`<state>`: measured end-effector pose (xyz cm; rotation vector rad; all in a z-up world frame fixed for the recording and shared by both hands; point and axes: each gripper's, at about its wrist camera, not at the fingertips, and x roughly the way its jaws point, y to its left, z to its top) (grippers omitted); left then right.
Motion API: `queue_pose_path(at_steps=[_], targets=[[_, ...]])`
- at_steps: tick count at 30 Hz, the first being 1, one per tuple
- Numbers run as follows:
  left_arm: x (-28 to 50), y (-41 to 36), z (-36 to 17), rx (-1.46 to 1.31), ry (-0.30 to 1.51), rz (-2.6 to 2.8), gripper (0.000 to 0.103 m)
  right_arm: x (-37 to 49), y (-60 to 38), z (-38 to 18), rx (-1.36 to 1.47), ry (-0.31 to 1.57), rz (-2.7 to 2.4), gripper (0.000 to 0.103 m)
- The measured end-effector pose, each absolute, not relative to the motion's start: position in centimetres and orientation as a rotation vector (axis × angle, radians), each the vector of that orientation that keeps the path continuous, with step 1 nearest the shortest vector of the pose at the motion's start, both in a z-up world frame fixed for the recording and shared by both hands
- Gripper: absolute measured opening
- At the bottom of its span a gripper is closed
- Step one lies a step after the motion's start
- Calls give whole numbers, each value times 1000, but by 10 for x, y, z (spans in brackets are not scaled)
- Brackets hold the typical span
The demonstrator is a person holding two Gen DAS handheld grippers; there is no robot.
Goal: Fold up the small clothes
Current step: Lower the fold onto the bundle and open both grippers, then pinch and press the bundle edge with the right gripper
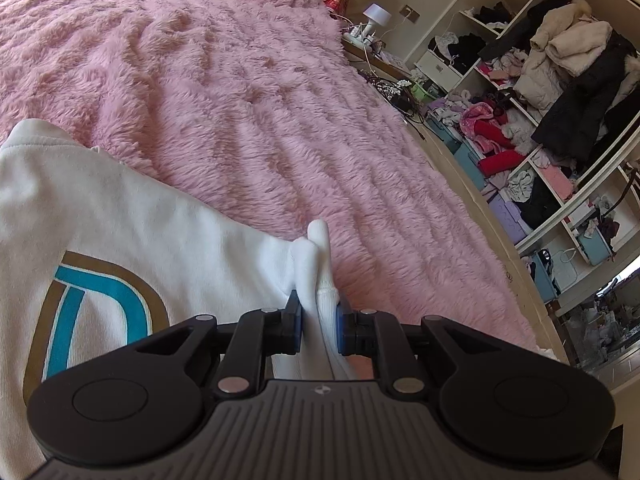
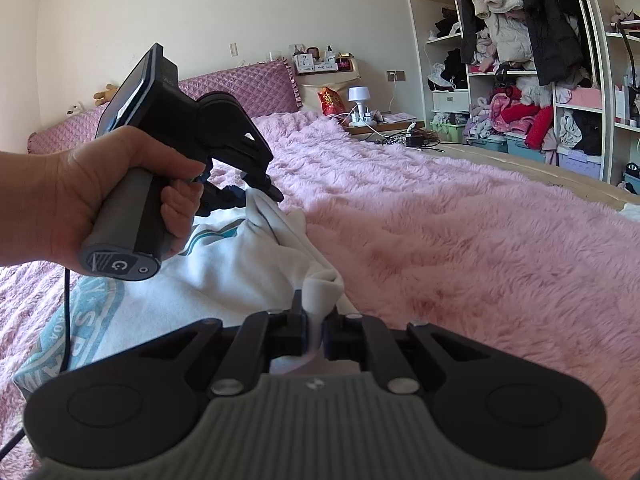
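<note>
Shelves (image 2: 516, 80) crammed with clothes, both hand-held grippers, left (image 1: 318, 318) and right (image 2: 316, 320), pinching white sweatshirt (image 1: 132, 232)

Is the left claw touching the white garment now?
Touching. The left wrist view shows the left claw pinching a fold of the white garment between both pads.

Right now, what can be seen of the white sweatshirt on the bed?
The white sweatshirt looks like soft, thick cotton knit. It lies spread on the fluffy pink blanket, its front bearing a teal print edged in brown-gold: a large letter shape in the left wrist view, curved lettering in the right. One edge is bunched and lifted at two spots: the left tongs are shut on one fold, the right tongs on another. The fabric between them is creased and raised.
</note>
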<state>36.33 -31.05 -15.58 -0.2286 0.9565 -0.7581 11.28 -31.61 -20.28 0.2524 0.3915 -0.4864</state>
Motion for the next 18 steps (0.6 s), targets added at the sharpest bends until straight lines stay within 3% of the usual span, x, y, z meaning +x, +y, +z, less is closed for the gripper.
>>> queue_pose_path(at_steps=[7, 13, 18], targets=[[367, -315, -157, -261, 978, -762, 38, 115, -321, -210, 276, 428, -510, 10], [352, -286, -116, -254, 899, -863, 38, 102, -325, -201, 261, 447, -490, 16], [301, -203, -98, -99, 799, -901, 45, 82, -347, -185, 275, 398, -449, 25]])
